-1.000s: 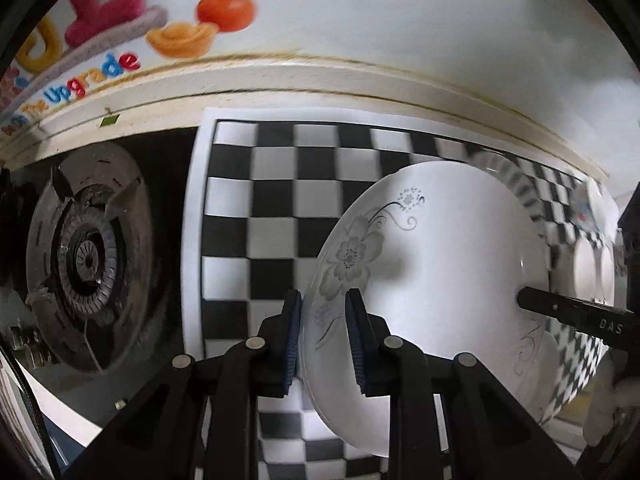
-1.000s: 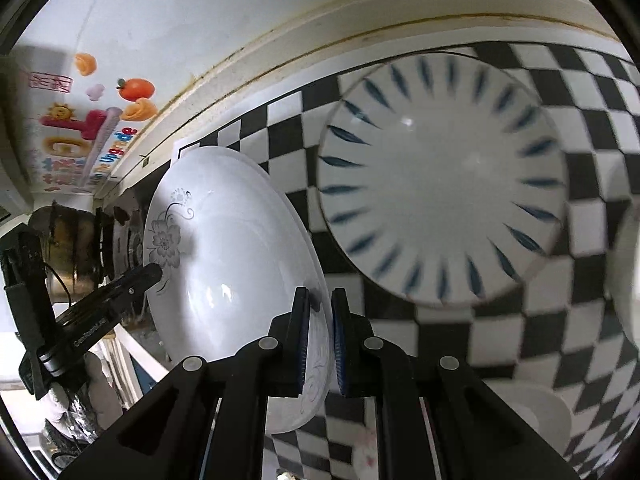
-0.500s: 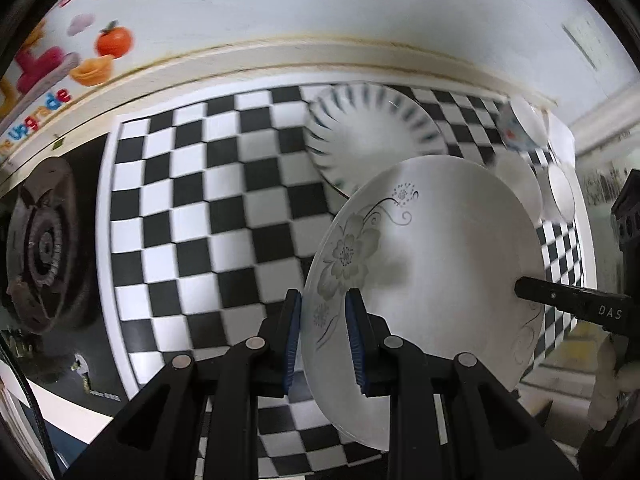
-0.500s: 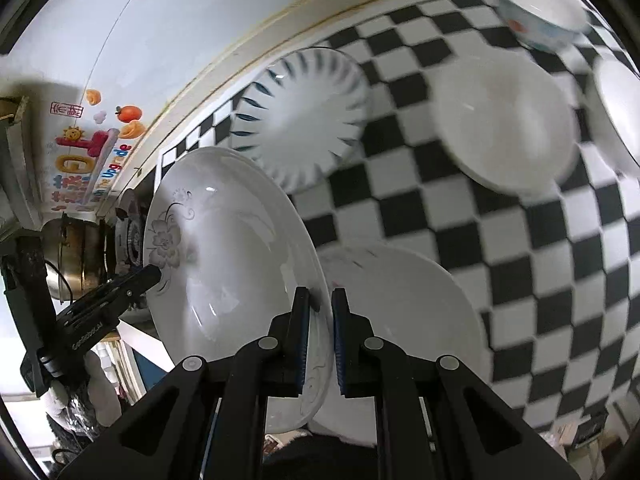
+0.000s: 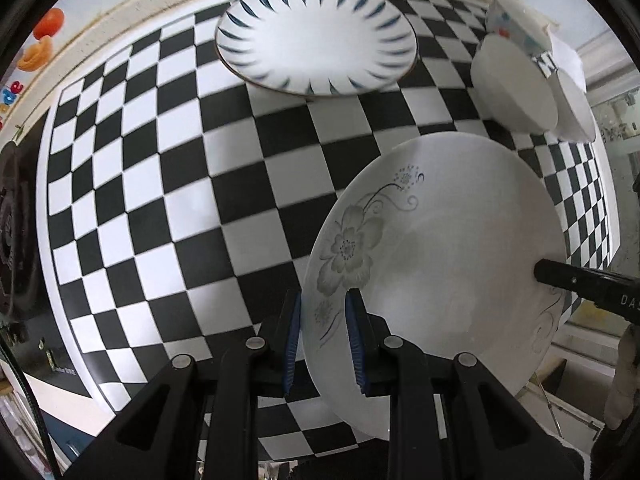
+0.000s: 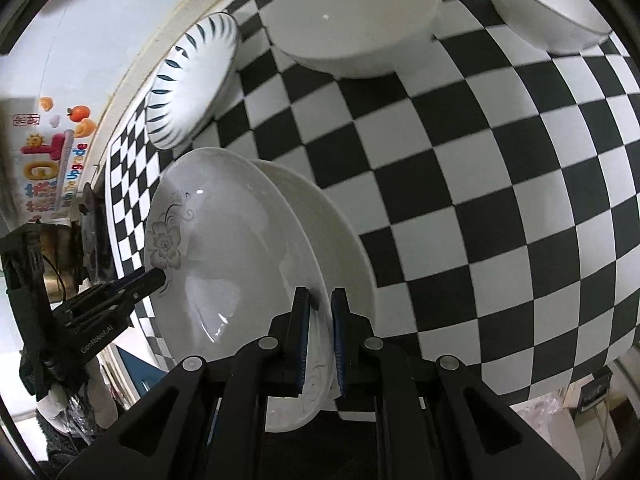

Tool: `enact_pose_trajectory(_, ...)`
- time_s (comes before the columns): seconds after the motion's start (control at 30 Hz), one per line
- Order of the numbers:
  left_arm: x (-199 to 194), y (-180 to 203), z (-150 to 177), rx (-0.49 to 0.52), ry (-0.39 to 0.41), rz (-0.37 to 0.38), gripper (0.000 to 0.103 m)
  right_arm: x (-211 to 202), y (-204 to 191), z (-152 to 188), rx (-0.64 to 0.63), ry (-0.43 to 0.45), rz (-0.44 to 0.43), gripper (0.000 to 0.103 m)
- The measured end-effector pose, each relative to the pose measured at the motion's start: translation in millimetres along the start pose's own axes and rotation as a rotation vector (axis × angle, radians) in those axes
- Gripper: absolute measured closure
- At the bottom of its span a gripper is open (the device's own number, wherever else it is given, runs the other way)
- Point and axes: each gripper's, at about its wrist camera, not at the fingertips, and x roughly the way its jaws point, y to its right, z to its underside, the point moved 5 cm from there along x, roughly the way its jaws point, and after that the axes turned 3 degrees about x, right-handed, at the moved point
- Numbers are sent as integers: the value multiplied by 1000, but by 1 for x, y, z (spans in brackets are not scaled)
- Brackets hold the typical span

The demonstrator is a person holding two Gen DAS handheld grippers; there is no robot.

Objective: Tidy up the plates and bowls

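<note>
- Both grippers, left & right, clamp opposite rims of flower plate
- Plain plate lies just beneath it, lower centre of right view – next move prob. straight down

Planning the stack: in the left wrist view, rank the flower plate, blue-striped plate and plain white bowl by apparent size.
1. flower plate, though it is nearest the camera, so unsure.
2. blue-striped plate.
3. plain white bowl.

left tool: "GenRobot.AI" | wall sticker: "Upgrade" | right tool: "DA"
</note>
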Motion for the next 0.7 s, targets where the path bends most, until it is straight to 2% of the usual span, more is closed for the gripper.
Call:
enact_pose_trajectory(0.3, 17, 20, 0, 49, -21, -109, 83, 7, 5, -1, -39, 4, 56, 90)
enact_pose_trajectory(0.7, 19, 28, 1, 30, -21, -122, 83, -1, -7, -4, -119, 42, 157, 88)
